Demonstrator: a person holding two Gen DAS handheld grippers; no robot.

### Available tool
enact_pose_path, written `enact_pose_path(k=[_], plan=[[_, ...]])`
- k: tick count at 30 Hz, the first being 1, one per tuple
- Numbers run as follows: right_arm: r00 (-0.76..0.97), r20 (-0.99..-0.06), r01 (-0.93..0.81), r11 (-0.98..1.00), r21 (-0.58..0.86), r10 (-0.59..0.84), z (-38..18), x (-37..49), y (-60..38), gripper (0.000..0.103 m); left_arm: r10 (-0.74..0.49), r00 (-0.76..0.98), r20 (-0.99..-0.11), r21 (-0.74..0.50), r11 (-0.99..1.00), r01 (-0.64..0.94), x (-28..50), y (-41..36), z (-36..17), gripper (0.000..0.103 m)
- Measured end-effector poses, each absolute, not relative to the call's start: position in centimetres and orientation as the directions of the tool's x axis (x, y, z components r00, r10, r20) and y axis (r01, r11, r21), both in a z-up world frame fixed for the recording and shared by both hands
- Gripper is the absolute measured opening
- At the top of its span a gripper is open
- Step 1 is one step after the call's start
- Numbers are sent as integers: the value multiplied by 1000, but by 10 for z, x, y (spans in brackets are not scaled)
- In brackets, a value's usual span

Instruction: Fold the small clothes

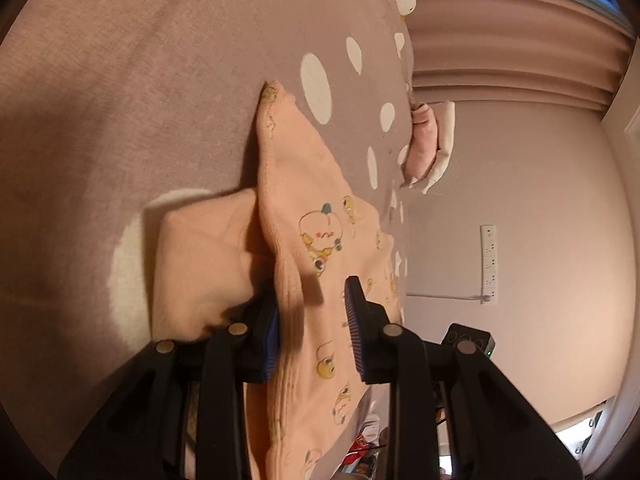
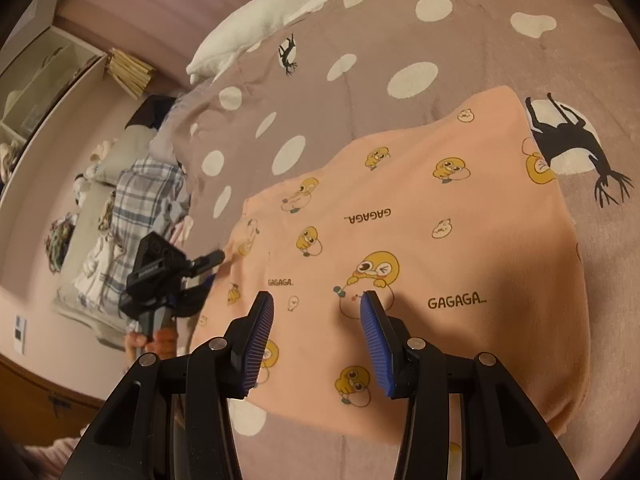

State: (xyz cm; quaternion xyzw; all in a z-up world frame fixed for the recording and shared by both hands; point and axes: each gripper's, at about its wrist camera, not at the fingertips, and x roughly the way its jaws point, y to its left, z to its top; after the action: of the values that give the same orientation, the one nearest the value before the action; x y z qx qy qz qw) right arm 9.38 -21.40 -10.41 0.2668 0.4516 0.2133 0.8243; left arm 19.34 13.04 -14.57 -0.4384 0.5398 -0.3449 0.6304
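Note:
A small peach garment [image 2: 420,240] printed with yellow cartoon ducks and "GAGAGA" lies spread on the taupe bedspread [image 2: 360,32]. My right gripper [image 2: 318,344] hovers open just above its near edge, holding nothing. My left gripper [image 1: 312,332] has its jaws apart with a raised fold of the garment [image 1: 304,216] between them; the cloth touches the left pad and not the right. The left gripper also shows in the right wrist view [image 2: 168,276] at the garment's left edge.
The bedspread has white dots and black deer prints. A white pillow [image 2: 256,20] lies at the bed's far end. A pile of plaid and white clothes [image 2: 136,208] sits beside the bed. A pink and white folded stack [image 1: 430,144] rests on the bed edge.

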Motion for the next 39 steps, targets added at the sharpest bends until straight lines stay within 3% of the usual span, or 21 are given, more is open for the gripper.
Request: enact_pose_path(k=[1, 2, 5, 10, 11, 16, 19, 23, 28, 30, 32, 36, 39], plan=[[502, -633, -110, 770, 628, 589, -104, 93, -214, 45, -908, 198, -370, -928, 370, -40, 193, 132, -145, 18], [505, -637, -106, 774, 624, 582, -103, 93, -215, 45, -905, 214, -369, -929, 368, -44, 193, 133, -144, 1], [511, -643, -88, 779, 621, 571, -104, 91, -217, 45, -902, 267, -341, -939, 339, -55, 183, 141, -140, 0], [498, -643, -100, 775, 624, 582, -104, 90, -209, 45, -903, 408, -137, -990, 137, -30, 162, 165, -129, 0], [488, -639, -120, 770, 626, 595, -102, 91, -202, 45, -903, 408, -135, -990, 135, -29, 160, 165, -129, 0], [414, -622, -235, 738, 633, 665, -95, 102, -148, 45, -884, 411, -224, -974, 221, -55, 159, 166, -131, 0], [363, -626, -287, 722, 630, 690, -97, 112, -111, 45, -865, 456, -209, -978, 185, -96, 160, 184, -139, 0], [284, -670, -366, 723, 586, 686, -109, 120, -58, 45, -856, 422, -298, -954, 278, -111, 158, 187, -139, 0], [171, -726, -440, 711, 548, 666, -129, 113, -9, 46, -851, 402, -337, -940, 331, -87, 163, 191, -132, 0], [162, -728, -494, 693, 524, 666, -127, 104, 0, 52, -846, 405, -348, -935, 347, -77, 167, 192, -130, 0], [65, -708, -526, 627, 575, 703, -124, 102, 2, 52, -840, 405, -361, -928, 369, -61, 170, 191, -125, 5], [187, -676, -528, 653, 543, 713, -90, 121, -27, 52, -826, 403, -393, -905, 426, -10, 164, 189, -115, 17], [298, -674, -435, 725, 534, 675, -70, 155, -51, 52, -778, 398, -485, -843, 537, 23, 156, 185, -108, 23]])
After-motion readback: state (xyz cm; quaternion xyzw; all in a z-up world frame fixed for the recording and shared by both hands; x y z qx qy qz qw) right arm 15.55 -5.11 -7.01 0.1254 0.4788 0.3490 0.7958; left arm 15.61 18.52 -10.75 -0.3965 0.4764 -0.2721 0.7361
